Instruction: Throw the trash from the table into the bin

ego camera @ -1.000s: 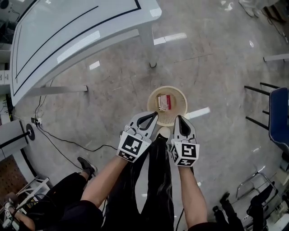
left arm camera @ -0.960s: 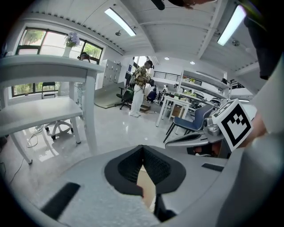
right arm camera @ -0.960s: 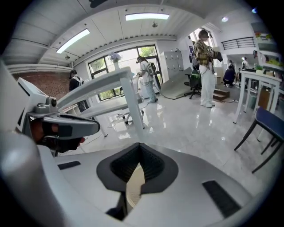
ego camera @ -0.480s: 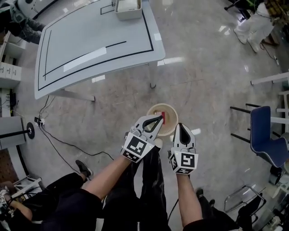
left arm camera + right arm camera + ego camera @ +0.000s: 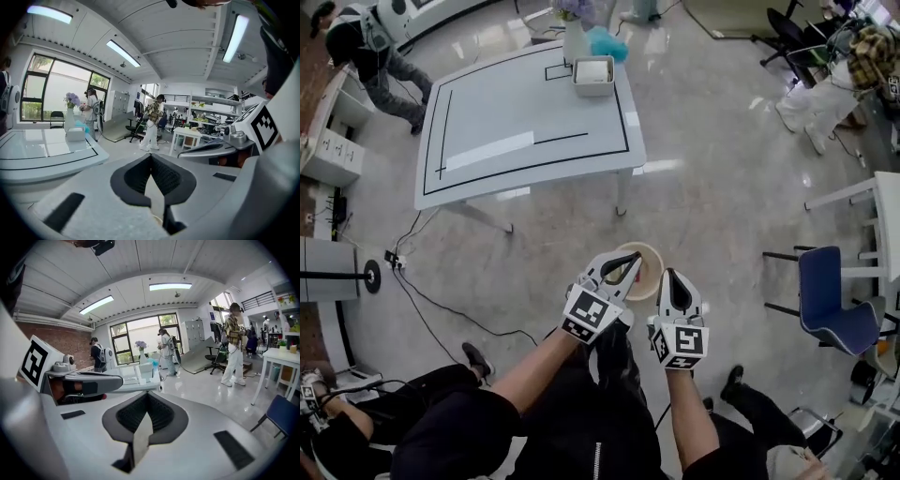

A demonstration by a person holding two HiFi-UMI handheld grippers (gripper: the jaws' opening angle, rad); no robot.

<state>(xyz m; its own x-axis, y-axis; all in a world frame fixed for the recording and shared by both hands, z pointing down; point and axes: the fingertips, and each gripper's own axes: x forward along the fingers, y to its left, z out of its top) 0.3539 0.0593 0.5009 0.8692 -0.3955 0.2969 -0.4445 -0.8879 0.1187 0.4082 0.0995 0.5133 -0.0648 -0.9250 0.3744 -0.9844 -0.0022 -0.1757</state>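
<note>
Left gripper (image 5: 630, 261): jaws together, empty | right gripper (image 5: 673, 276): jaws together, empty | bin (image 5: 653, 255): on floor beneath both, trash inside hidden | risk: white box (image 5: 592, 75) on table (image 5: 487, 112) possibly overlooked.

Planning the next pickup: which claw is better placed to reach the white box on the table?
Left, marginally. The left claw sits on the side of the table, more in line with the white box; the right claw is farther off. Both are shut and empty.
</note>
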